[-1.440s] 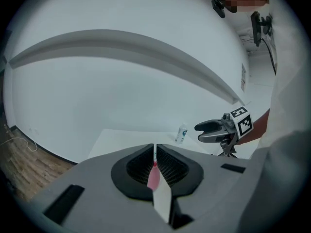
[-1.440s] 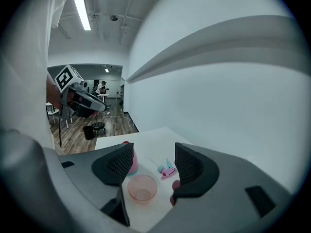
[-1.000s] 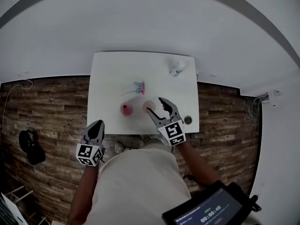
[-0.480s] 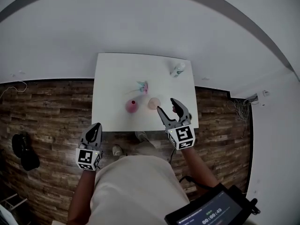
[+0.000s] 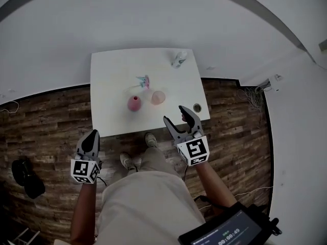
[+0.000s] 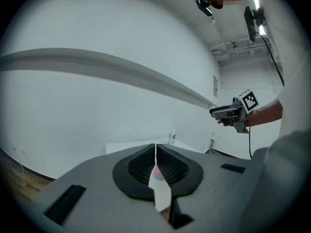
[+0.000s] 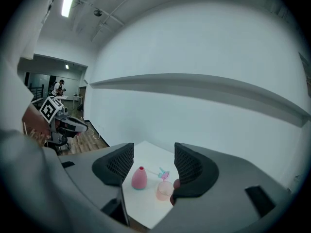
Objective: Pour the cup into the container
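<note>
On the white table a pink bottle-shaped container stands beside a translucent pinkish cup. In the right gripper view the container and the cup show beyond the jaws, well ahead. My right gripper hangs at the table's near edge, just short of the cup, open with nothing between its fingers. Over the wooden floor to the left, off the table, my left gripper is shut and empty. In its own view the left gripper has its pads pressed together.
A small teal and pink object lies behind the cup and container. At the table's far right edge stands a white bottle. A small dark round thing sits at the near right corner. Wood-plank floor surrounds the table; a white wall lies beyond.
Both grippers have drawn back from the table toward the person. The right gripper, earlier over the table beside the cup, now hangs at the near edge. Nothing was picked up.
</note>
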`<state>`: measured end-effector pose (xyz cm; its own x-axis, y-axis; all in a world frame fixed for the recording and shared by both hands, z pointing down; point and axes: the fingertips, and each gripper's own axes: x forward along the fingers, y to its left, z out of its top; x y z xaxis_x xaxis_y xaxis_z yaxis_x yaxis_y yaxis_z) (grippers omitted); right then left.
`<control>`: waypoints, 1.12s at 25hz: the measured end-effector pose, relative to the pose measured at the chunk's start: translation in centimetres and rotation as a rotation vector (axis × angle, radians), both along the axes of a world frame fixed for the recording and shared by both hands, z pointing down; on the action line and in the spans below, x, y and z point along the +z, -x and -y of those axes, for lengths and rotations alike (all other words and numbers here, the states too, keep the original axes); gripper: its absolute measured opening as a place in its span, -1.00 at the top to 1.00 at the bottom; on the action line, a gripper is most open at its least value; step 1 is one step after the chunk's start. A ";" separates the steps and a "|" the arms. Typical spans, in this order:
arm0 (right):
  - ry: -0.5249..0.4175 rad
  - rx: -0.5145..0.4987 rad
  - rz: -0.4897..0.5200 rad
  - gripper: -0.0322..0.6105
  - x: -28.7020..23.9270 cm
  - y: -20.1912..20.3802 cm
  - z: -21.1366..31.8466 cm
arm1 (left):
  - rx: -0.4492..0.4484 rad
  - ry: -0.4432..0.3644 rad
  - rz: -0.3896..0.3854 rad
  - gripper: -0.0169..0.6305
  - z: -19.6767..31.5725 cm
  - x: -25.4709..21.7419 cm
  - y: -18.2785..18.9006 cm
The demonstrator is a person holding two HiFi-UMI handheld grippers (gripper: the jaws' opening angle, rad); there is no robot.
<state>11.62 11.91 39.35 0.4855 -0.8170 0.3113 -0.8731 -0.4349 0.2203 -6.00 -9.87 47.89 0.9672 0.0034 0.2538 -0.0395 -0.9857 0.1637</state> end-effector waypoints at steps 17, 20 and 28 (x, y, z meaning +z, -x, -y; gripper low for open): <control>-0.088 -0.048 -0.025 0.06 -0.8 3.0 -7.7 | 0.012 -0.014 0.029 0.91 -7.7 -0.9 0.8; -0.085 -0.050 -0.015 0.06 -0.7 3.5 -10.5 | 0.011 0.000 0.036 0.91 -10.8 -1.4 1.0; -0.081 -0.069 -0.005 0.06 -0.4 6.4 -18.9 | 0.041 -0.013 0.060 0.91 -20.7 -1.8 2.2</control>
